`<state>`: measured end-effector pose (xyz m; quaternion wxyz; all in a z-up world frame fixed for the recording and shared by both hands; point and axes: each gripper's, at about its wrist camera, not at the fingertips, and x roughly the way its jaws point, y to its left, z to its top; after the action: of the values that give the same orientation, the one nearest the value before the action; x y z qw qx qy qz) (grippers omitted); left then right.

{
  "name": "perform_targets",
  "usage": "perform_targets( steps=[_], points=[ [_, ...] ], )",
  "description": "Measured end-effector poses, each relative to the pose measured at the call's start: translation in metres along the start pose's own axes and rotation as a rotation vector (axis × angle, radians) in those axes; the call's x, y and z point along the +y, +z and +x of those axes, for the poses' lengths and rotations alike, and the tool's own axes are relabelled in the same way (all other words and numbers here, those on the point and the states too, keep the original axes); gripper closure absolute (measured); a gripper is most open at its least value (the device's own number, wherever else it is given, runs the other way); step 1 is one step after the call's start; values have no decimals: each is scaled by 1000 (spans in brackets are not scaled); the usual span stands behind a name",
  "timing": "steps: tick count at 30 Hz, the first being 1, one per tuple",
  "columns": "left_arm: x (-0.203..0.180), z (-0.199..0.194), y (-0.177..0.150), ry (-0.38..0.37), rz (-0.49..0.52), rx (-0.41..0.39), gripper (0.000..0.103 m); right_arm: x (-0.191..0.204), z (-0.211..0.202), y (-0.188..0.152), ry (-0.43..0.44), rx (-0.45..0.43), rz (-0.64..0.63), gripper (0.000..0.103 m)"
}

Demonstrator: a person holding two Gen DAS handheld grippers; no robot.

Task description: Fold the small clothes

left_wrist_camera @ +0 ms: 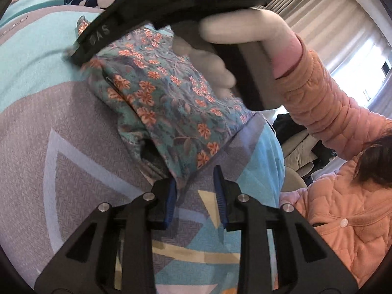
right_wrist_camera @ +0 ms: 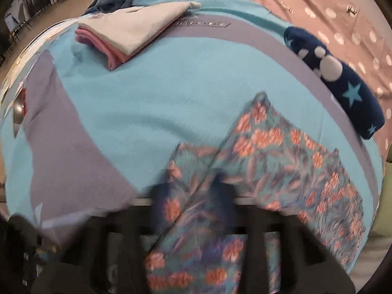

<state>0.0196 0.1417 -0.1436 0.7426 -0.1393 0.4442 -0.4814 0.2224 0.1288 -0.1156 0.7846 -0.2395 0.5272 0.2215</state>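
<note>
A teal floral garment lies on the teal and grey blanket. My left gripper is at its near corner. The cloth's tip sits between the blue pads, and the right pad stands clear of it. A white-gloved hand holds my right gripper at the garment's far end. In the blurred right wrist view, a raised fold of the floral garment runs through the right gripper, which looks shut on it.
A folded pink and white stack lies at the blanket's far left. A navy cloth with stars rests on the right against a pink dotted sheet. The person's peach quilted jacket fills the right of the left wrist view.
</note>
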Motion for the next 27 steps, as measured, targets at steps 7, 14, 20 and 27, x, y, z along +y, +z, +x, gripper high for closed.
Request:
perform_targets(
  steps=[7, 14, 20, 27],
  points=[
    [-4, -2, -8, 14, -23, -25, 76, -20, 2, 5, 214, -74, 64, 98],
    [-5, -31, -22, 67, -82, -141, 57, -64, -92, -71, 174, -333, 80, 66],
    [24, -77, -30, 148, -239, -337, 45, -25, -120, -167, 52, -360, -104, 57],
    [40, -38, 25, 117, -264, -301, 39, 56, -91, -206, -44, -308, -361, 46]
  ],
)
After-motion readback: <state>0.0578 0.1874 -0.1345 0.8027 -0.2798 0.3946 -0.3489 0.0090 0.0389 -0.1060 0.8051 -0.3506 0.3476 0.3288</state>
